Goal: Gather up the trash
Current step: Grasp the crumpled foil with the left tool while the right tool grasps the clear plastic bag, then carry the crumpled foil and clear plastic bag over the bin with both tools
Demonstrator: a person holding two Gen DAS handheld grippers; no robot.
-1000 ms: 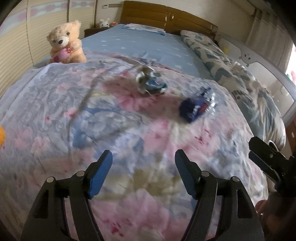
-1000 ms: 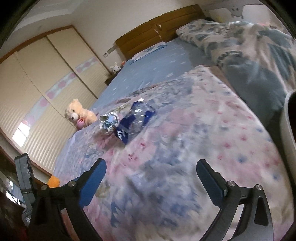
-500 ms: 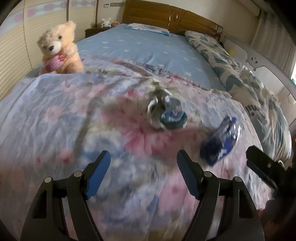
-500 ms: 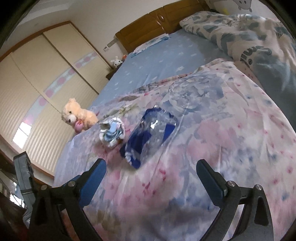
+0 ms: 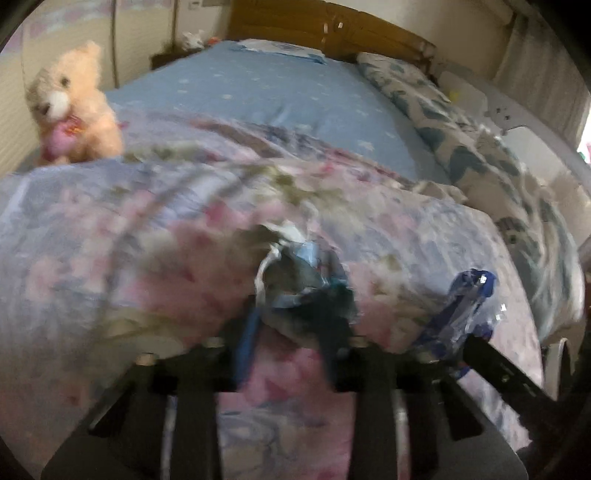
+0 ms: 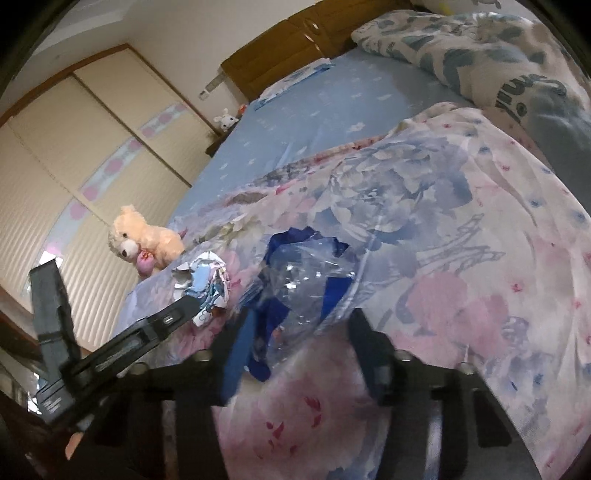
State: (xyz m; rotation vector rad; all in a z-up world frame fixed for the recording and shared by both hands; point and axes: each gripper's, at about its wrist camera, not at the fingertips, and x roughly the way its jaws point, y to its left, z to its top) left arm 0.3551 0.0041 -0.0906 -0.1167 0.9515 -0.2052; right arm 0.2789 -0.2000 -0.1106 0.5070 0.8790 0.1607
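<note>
A crumpled silver and light-blue wrapper [image 5: 303,280] lies on the floral quilt [image 5: 110,258]. My left gripper [image 5: 293,325] has it between its fingers; the jaws are closing and the pads touch its sides, though this view is blurred. To its right lies a blue and clear plastic bag [image 5: 461,314]. In the right wrist view that bag [image 6: 306,280] sits between the fingers of my right gripper [image 6: 304,332], whose jaws are closing with the pads against its two sides. There the crumpled wrapper [image 6: 205,280] shows at the left with one of the left gripper's fingers [image 6: 181,312] on it.
A cream teddy bear [image 5: 74,122] sits at the quilt's far left edge. Beyond the quilt lies a blue sheet [image 5: 277,92] up to the wooden headboard [image 5: 332,33]. A rolled patterned duvet [image 5: 480,166] runs along the right. A wardrobe [image 6: 74,166] stands left of the bed.
Both grippers moved forward over the quilt to the two pieces of trash. Their jaws went from wide open to narrow, the left around the crumpled wrapper, the right around the plastic bag.
</note>
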